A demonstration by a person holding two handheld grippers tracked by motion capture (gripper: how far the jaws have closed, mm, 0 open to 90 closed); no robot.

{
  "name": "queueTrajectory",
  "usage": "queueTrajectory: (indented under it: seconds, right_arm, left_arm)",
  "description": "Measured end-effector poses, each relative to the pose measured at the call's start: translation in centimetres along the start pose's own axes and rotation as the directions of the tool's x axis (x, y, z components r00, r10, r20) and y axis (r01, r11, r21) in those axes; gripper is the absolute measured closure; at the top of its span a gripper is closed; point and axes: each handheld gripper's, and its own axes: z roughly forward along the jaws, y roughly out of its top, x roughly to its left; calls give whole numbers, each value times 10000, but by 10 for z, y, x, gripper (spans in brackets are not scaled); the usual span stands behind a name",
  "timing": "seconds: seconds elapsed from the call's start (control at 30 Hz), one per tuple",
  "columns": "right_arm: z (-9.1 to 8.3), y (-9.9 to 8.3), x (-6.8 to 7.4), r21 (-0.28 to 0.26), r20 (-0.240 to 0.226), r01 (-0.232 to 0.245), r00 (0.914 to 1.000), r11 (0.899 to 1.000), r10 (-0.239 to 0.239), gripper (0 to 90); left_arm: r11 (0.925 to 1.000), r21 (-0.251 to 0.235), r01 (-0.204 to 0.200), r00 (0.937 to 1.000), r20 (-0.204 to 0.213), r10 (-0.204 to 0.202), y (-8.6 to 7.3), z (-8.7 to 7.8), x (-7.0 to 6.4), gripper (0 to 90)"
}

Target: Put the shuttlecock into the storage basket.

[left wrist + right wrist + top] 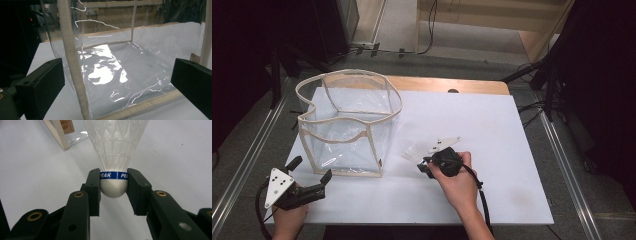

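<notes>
Right now the right gripper [113, 183] is clamped on a shuttlecock [115, 157], its two black jaws pressing either side of the rounded white cork. A blue band runs round the top of that cork, printed with white letters reading "PEAK" (a second word starts on the far side but is cut off by the jaw). Above the band the skirt flares out, white and translucent, moulded in a lattice of ribs and small openings like plastic netting. In the high view the shuttlecock [414, 151] lies low over the white table [492, 130], near its middle and towards the front, skirt pointing away from the right hand [459, 177] and towards the clear bag [349, 122].

That bag stands upright on the left part of the table, open at the top, made of see-through plastic with cream fabric trim along its rim, edges and base. Its walls are crinkled and catch bright glare. The shuttlecock is beside the bag's near right corner, apart from it.

The left gripper [309, 175] sits at the front left corner of the table, held in the left hand [289, 217], jaws spread wide with nothing between them. In the left gripper view the bag [120, 70] stands just ahead of those jaws, one cream edge strip rising between them.
</notes>
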Motion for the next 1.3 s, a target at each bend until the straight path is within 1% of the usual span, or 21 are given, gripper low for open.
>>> queueTrajectory:
  seconds: [0.3, 0.37, 0.4, 0.7, 0.8, 0.87, 0.93, 0.97, 1.07, 1.2, 1.3]
  right_arm:
    - [-11, 6, -5, -177, 6, -20, 10000, 9998, 20, 633]
    - [-13, 7, -7, -160, 64, 20, 10000, 9999, -19, 633]
    - [-15, 8, -7, -168, 41, -37, 10000, 9999, 37, 633]
    - [-24, 16, -12, -418, 3, 26, 10000, 9991, -26, 633]
    - [-27, 17, -14, -451, 16, -72, 10000, 9990, 73, 633]
    - [-29, 18, -16, -501, -119, -147, 9998, 9986, 141, 633]
    - [-32, 20, -16, -416, -43, -40, 10000, 9991, 39, 633]
    - [-35, 22, -17, -394, -22, -61, 10000, 9992, 60, 633]
    - [-41, 25, -20, -581, -85, -143, 9999, 9982, 139, 633]
    - [-47, 32, -21, -617, -57, -52, 10000, 9981, 48, 633]
    - [-50, 35, -22, -665, -99, -9, 10000, 9978, 2, 633]
  left_arm:
    - [10000, 10, -51, 10000, -5, 51, 0, 0, 0, 0]
    - [10000, -6, -51, 10000, 5, 51, 0, 0, 0, 0]
    - [10000, 7, -61, 10000, -5, 61, 0, 0, 0, 0]
    - [10000, -2, -42, 10000, 8, 42, 0, 0, 0, 0]
    - [10000, -13, -20, 10000, 9, 20, 0, 0, 0, 0]
    - [10000, 28, -40, 10000, -11, 40, 0, 1, -1, 0]
    - [10000, 27, -64, 10000, -17, 64, 0, 0, -1, 0]
    - [10000, 31, -59, 10000, -13, 59, 0, 0, -1, 0]
    - [10000, 30, -35, 10000, -14, 35, 0, 1, -1, 0]
    - [10000, 47, -81, 10000, -9, 81, 0, 1, -1, 0]
    - [10000, 43, -12, 10000, -27, 12, 0, 1, 0, 0]
